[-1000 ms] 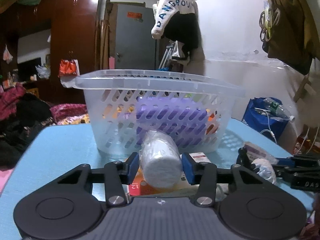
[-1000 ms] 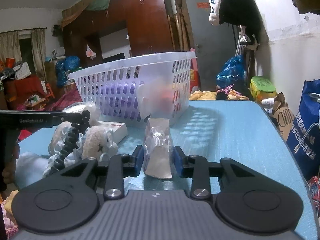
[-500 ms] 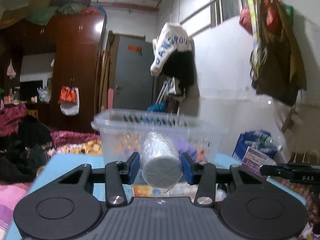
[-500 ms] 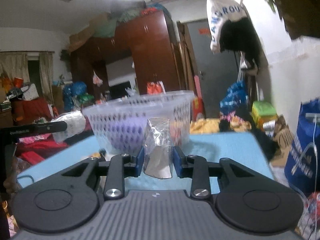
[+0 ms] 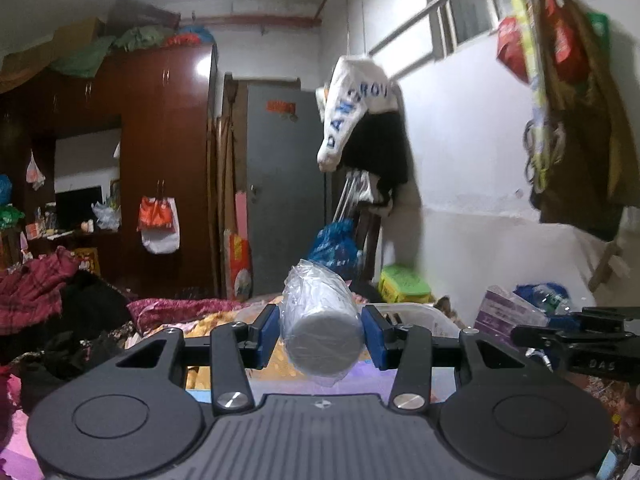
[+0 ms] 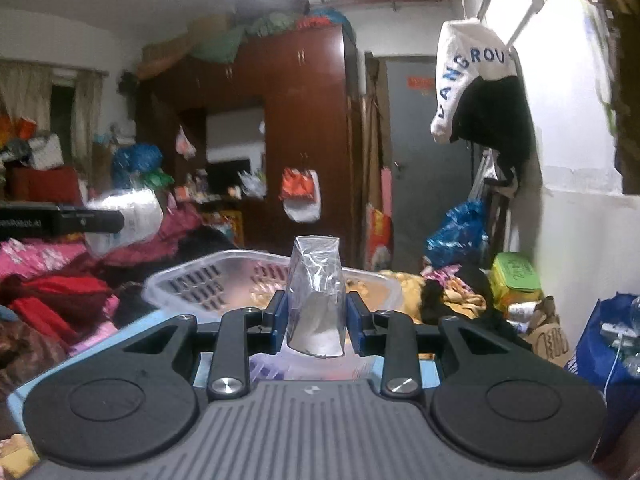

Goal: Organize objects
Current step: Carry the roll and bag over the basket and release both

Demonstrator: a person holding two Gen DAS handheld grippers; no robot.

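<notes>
The left gripper (image 5: pixel 322 338) clamps a plastic-wrapped white roll (image 5: pixel 320 332) held up above the clear basket (image 6: pixel 224 276). To its right, the right gripper (image 6: pixel 316 322) pinches a crinkled clear packet (image 6: pixel 316 312), raised above the basket's near rim over the blue desk (image 6: pixel 120 332).

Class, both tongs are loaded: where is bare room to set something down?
Bare blue tabletop shows between the basket and the table's left edge. The basket's far half looks open. Directly beneath the right tongs it is crowded.
</notes>
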